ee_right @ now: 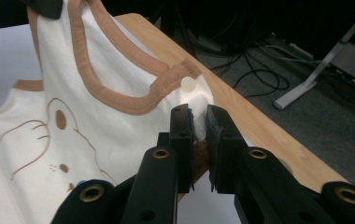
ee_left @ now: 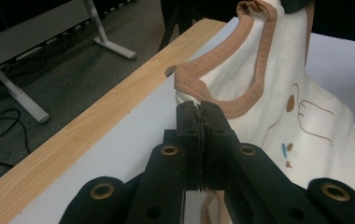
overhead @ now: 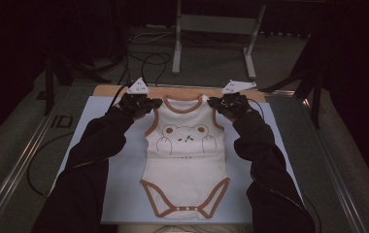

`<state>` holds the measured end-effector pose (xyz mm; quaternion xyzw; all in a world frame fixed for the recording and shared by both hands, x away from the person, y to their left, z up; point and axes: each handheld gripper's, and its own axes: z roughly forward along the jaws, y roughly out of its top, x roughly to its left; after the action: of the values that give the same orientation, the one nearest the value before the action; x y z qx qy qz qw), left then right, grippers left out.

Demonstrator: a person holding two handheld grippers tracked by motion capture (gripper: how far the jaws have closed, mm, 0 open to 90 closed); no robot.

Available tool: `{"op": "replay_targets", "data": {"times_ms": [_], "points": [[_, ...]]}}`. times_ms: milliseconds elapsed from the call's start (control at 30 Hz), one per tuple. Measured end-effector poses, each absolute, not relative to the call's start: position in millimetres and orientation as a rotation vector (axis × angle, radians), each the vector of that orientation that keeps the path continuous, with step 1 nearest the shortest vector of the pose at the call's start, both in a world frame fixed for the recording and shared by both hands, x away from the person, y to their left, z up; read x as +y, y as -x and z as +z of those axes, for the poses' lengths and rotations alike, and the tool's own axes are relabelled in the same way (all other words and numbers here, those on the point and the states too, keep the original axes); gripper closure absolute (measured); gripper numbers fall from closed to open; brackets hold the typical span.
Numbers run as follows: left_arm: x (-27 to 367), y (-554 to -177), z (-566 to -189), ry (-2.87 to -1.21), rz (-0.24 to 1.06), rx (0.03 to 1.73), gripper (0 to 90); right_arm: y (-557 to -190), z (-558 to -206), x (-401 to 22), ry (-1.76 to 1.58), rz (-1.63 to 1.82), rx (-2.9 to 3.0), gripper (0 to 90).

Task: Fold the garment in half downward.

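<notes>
Bodysuit (overhead: 185, 160): shoulders pinched in left tool (overhead: 149, 103) and right tool (overhead: 220, 103); crotch end flat on bench (overhead: 119, 204); gripped fabric hidden between jaws.

A wooden table (overhead: 182, 91) bears a pale, perhaps lilac, mat (overhead: 124, 194) under the bodysuit (overhead: 185, 167).

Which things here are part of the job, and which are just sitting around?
In the job:
- baby bodysuit, pinched at both shoulders
- left tool, shut on one shoulder
- right tool, shut on the other shoulder
- white mat under the bodysuit

Just lying about:
- metal stand beyond the table
- loose cables on the floor
</notes>
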<state>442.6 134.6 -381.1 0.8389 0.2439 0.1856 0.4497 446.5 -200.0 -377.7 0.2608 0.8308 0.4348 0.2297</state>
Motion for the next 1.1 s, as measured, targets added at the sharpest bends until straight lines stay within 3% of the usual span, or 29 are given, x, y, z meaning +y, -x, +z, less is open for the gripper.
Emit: {"op": "replay_targets", "data": {"times_ms": [1100], "points": [[131.8, -380.8, -401.4, -2.099, 0.373, 0.473, 88.6, -375.0, -412.9, -209.2, -0.698, 1.262, 2.307, 82.2]]}}
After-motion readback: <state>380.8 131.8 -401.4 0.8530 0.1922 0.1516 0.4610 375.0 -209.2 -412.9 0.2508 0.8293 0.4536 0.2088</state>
